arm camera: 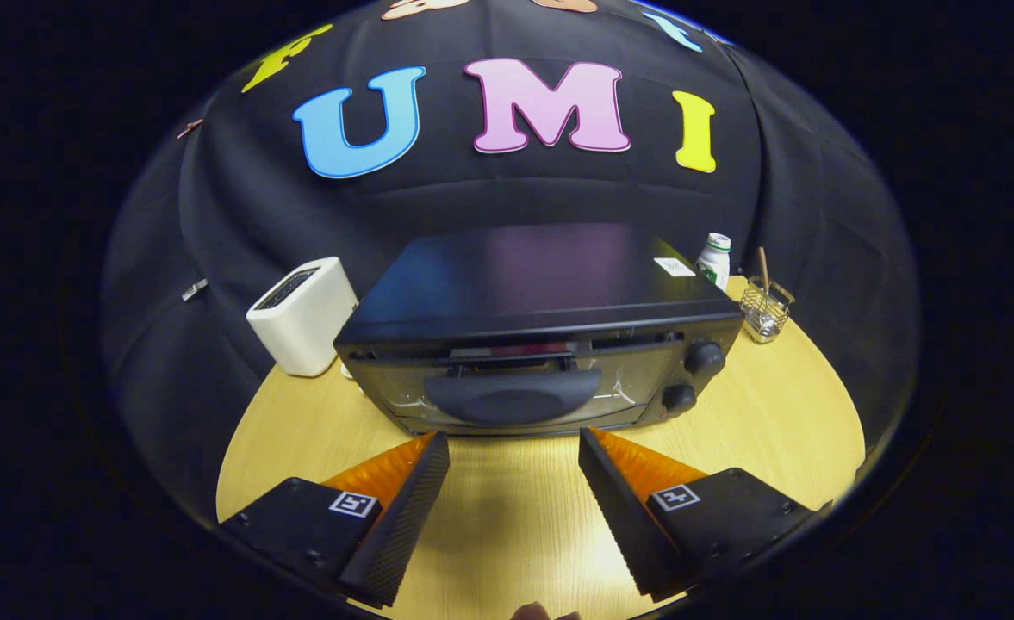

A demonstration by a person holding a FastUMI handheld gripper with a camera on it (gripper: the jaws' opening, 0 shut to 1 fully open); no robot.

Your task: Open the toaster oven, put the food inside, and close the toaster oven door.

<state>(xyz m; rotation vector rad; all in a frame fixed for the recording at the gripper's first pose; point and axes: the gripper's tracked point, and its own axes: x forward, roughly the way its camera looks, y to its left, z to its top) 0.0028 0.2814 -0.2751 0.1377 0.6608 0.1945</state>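
Jaws of our gripper (513,441) spread wide and hold nothing above the wooden table (782,413), where we see the closed toaster oven (541,327) just ahead, beside a white toaster (302,315).

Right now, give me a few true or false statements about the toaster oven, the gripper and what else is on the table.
1. The black toaster oven has its door shut. True.
2. The gripper is shut on the oven's door handle. False: its fingers are open, short of the handle.
3. A white two-slot toaster stands beside the oven. True.
4. The oven's two black knobs sit on the side nearest the white toaster. False: they are on the opposite side, toward the small wire basket.
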